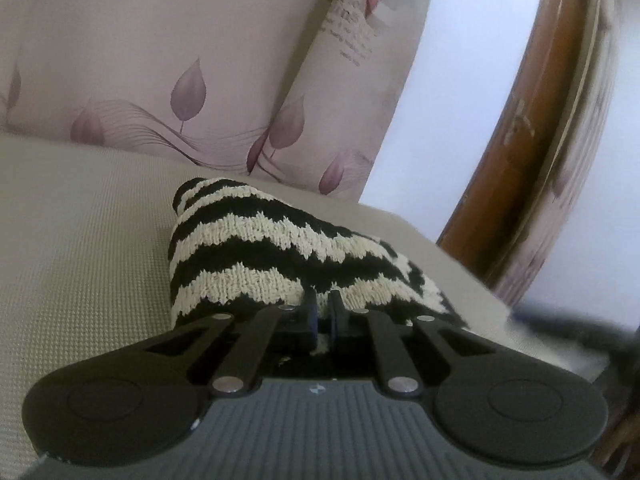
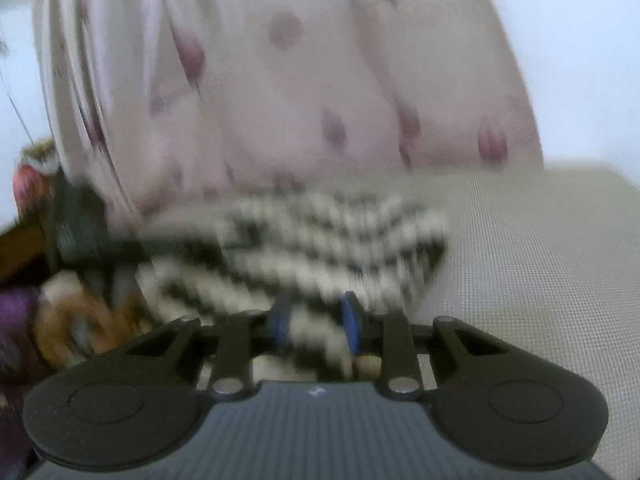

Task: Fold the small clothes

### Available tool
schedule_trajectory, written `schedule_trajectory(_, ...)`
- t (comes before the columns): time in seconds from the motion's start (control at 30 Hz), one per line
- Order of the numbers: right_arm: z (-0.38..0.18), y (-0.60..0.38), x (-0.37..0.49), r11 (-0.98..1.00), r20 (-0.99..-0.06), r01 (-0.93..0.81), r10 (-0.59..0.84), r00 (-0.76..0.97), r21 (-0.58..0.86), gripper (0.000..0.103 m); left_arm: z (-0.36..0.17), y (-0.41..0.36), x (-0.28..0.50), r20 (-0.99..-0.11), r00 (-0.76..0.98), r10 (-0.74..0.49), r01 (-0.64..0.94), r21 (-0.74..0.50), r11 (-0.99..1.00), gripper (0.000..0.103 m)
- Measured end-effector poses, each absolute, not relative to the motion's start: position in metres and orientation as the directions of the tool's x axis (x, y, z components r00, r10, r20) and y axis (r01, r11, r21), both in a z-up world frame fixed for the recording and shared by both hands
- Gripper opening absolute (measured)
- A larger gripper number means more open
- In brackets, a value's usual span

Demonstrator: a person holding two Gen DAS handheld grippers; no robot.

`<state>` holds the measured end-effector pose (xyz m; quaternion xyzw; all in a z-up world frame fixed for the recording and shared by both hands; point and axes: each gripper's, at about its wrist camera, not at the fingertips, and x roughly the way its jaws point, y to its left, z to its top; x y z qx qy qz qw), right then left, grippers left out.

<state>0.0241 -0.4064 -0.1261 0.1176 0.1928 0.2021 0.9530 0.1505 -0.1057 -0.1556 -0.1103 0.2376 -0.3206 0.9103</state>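
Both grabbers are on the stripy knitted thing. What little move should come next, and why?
Probably carry the pinched edge across onto the far side. The left gripper looks shut on the black-and-cream zigzag knitted garment, which is bunched up on the beige woven seat cushion. The right gripper straddles it too, though blur hides its grip.

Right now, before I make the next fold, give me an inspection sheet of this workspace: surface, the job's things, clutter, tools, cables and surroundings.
Surface: beige woven seat cushion, bare around the garment.
Job's things: black-and-cream zigzag knitted garment, bunched up on the cushion.
Clutter: blurred orange and purple items at the left edge of the right wrist view; cannot tell what they are.
Tools: left tool is shut on the knit's near edge; right tool has its blue-padded fingers apart with knit between them; that view is motion-blurred.
Cables: nothing seen.
Surroundings: pink back cushions with purple leaf print, brown wooden chair frame, white wall.
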Motion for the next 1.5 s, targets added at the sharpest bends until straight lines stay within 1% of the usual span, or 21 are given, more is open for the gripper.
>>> schedule_trajectory(0.07, -0.098, -0.401, 0.027, 0.866, -0.227, -0.384, 0.464, 0.856, 0.322, 0.027, -0.159, -0.106, 0.152, -0.342, 0.688, -0.64, 0.536, -0.355, 0.766, 0.015)
schedule_trajectory(0.17, -0.07, -0.382, 0.064, 0.808, -0.211, -0.476, 0.562, 0.8, 0.348, 0.027, -0.16, -0.106, 0.149, -0.322, 0.697, -0.641, 0.542, -0.349, 0.764, 0.015)
schedule_trajectory(0.27, -0.067, -0.353, 0.126, 0.75, -0.289, -0.528, 0.649, 0.704, 0.398, 0.026, -0.162, -0.101, 0.149, -0.304, 0.692, -0.655, 0.545, -0.374, 0.75, 0.015)
schedule_trajectory(0.3, -0.07, -0.346, 0.145, 0.736, -0.312, -0.532, 0.667, 0.676, 0.42, 0.022, -0.162, -0.098, 0.15, -0.3, 0.689, -0.66, 0.545, -0.385, 0.745, 0.015)
schedule_trajectory(0.4, -0.092, -0.327, 0.195, 0.705, -0.406, -0.495, 0.702, 0.585, 0.507, 0.021, -0.164, -0.092, 0.149, -0.288, 0.684, -0.67, 0.543, -0.412, 0.731, 0.015)
schedule_trajectory(0.43, -0.103, -0.321, 0.207, 0.713, -0.449, -0.473, 0.697, 0.559, 0.518, 0.019, -0.165, -0.089, 0.148, -0.286, 0.686, -0.669, 0.536, -0.422, 0.731, 0.015)
schedule_trajectory(0.47, -0.114, -0.32, 0.218, 0.744, -0.506, -0.443, 0.667, 0.547, 0.501, 0.011, -0.165, -0.087, 0.148, -0.282, 0.691, -0.666, 0.529, -0.43, 0.731, 0.015)
schedule_trajectory(0.5, -0.13, -0.324, 0.232, 0.76, -0.543, -0.398, 0.647, 0.535, 0.514, 0.011, -0.166, -0.084, 0.147, -0.275, 0.689, -0.67, 0.526, -0.445, 0.724, 0.015)
schedule_trajectory(0.53, -0.144, -0.337, 0.242, 0.706, -0.499, -0.349, 0.693, 0.52, 0.617, 0.011, -0.166, -0.082, 0.146, -0.269, 0.686, -0.676, 0.526, -0.457, 0.717, 0.015)
schedule_trajectory(0.57, -0.148, -0.34, 0.246, 0.693, -0.494, -0.326, 0.7, 0.516, 0.643, 0.011, -0.167, -0.081, 0.146, -0.266, 0.687, -0.676, 0.523, -0.465, 0.715, 0.015)
schedule_trajectory(0.63, -0.146, -0.33, 0.244, 0.735, -0.531, -0.35, 0.668, 0.521, 0.581, 0.011, -0.167, -0.08, 0.145, -0.264, 0.69, -0.674, 0.519, -0.468, 0.715, 0.015)
schedule_trajectory(0.7, -0.147, -0.333, 0.244, 0.722, -0.527, -0.334, 0.679, 0.512, 0.606, 0.011, -0.167, -0.08, 0.145, -0.263, 0.688, -0.677, 0.524, -0.465, 0.713, 0.015)
schedule_trajectory(0.8, -0.143, -0.354, 0.241, 0.665, -0.456, -0.316, 0.716, 0.529, 0.677, 0.013, -0.167, -0.081, 0.145, -0.263, 0.685, -0.68, 0.528, -0.463, 0.711, 0.015)
schedule_trajectory(0.87, -0.135, -0.37, 0.237, 0.668, -0.433, -0.291, 0.694, 0.575, 0.685, 0.014, -0.168, -0.08, 0.145, -0.262, 0.685, -0.68, 0.528, -0.465, 0.711, 0.015)
schedule_trajectory(1.0, -0.147, -0.406, 0.225, 0.738, -0.507, -0.185, 0.601, 0.618, 0.649, 0.011, -0.17, -0.079, 0.144, -0.261, 0.679, -0.687, 0.533, -0.469, 0.705, 0.015)
schedule_trajectory(1.03, -0.152, -0.407, 0.223, 0.768, -0.534, -0.178, 0.572, 0.622, 0.616, 0.011, -0.17, -0.079, 0.144, -0.262, 0.68, -0.685, 0.533, -0.465, 0.707, 0.015)
schedule_trajectory(1.17, -0.153, -0.398, 0.229, 0.835, -0.55, -0.208, 0.502, 0.668, 0.509, 0.007, -0.17, -0.077, 0.141, -0.262, 0.684, -0.681, 0.53, -0.462, 0.711, 0.015)
schedule_trajectory(1.23, -0.149, -0.402, 0.224, 0.802, -0.514, -0.202, 0.53, 0.674, 0.563, 0.008, -0.17, -0.077, 0.141, -0.26, 0.683, -0.683, 0.531, -0.465, 0.708, 0.015)
schedule_trajectory(1.27, -0.144, -0.407, 0.216, 0.789, -0.493, -0.199, 0.536, 0.686, 0.581, 0.011, -0.169, -0.078, 0.144, -0.261, 0.682, -0.683, 0.531, -0.466, 0.708, 0.015)
schedule_trajectory(1.4, -0.119, -0.416, 0.167, 0.788, -0.419, -0.258, 0.537, 0.732, 0.559, 0.012, -0.169, -0.078, 0.143, -0.261, 0.683, -0.682, 0.531, -0.464, 0.709, 0.015)
schedule_trajectory(1.5, -0.115, -0.407, 0.126, 0.79, -0.411, -0.344, 0.573, 0.709, 0.507, 0.012, -0.168, -0.078, 0.143, -0.261, 0.683, -0.682, 0.531, -0.463, 0.71, 0.015)
